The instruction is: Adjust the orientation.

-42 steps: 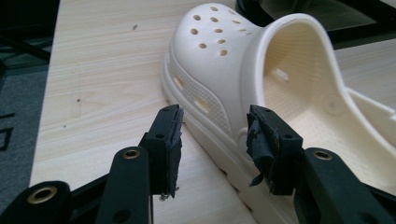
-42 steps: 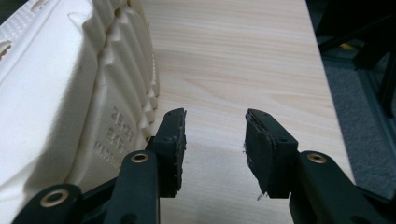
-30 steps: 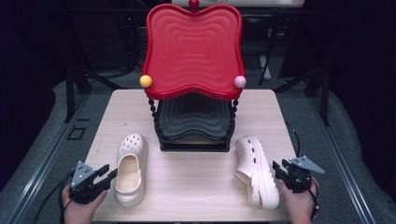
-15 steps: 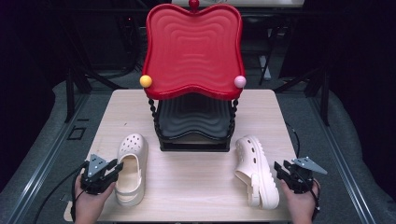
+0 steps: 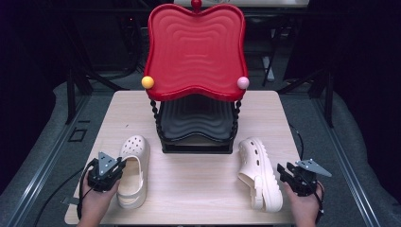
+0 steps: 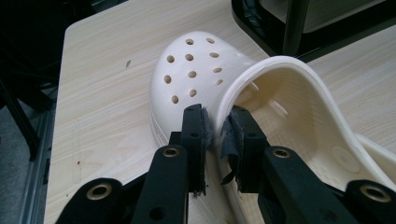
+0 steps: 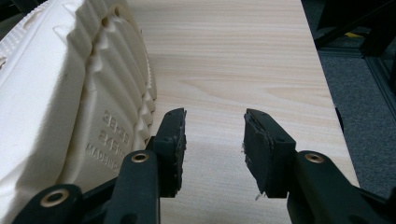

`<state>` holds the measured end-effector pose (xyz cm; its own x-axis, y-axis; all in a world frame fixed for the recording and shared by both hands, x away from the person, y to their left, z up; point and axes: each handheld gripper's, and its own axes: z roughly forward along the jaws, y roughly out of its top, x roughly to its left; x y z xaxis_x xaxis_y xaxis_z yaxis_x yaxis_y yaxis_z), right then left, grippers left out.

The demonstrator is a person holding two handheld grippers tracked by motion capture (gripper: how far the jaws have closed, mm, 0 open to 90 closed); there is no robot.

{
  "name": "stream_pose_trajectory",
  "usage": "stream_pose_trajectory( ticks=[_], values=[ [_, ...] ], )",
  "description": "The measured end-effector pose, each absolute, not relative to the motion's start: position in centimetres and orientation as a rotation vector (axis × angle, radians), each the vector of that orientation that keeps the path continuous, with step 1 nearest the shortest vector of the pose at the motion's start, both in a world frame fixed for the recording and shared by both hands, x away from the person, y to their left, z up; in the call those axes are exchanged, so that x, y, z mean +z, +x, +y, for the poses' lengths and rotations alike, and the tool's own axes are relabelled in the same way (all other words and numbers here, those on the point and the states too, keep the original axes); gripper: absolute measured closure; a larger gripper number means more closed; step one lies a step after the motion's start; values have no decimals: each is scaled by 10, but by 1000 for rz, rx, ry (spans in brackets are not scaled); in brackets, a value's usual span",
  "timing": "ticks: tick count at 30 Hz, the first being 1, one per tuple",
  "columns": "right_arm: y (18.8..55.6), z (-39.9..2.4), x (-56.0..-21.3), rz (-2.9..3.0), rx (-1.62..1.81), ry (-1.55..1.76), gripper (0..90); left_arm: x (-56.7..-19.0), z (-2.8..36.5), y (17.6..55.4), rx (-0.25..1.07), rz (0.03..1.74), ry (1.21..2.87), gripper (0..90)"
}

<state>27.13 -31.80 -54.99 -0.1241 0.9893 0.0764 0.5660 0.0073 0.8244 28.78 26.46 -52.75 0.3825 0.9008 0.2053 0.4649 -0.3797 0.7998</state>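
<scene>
Clogs, a cream pair, are set on the table [image 5: 198, 189] before the rack [image 5: 196, 142]. Left clog [image 5: 134, 170] lies upright at the left; its side wall is pinched by the left gripper [image 6: 217, 133], whose jaws have just been closing, with the rim now between the pads. Right clog [image 5: 259, 172] lies tipped on its side, sole toward the right gripper [image 7: 212, 140], which is held open just beside it, nothing between its jaws. Before any lift, the left grip should be seated deeper on the wall, since soft foam is judged likely to slip. A similar rim hold should be sought for the right clog.
</scene>
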Motion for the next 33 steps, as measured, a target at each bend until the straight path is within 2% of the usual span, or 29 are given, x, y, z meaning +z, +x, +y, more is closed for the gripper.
stream_pose_trajectory(
  ticks=[12, 33],
  values=[
    [272, -318, -551, 1725, 1023, 1610, 586, -527, 262, 280, 875, 1161, 1999, 820],
    [270, -321, -549, 1730, 1013, 1615, 581, -510, 217, 246, 741, 1041, 2013, 827]
  ],
)
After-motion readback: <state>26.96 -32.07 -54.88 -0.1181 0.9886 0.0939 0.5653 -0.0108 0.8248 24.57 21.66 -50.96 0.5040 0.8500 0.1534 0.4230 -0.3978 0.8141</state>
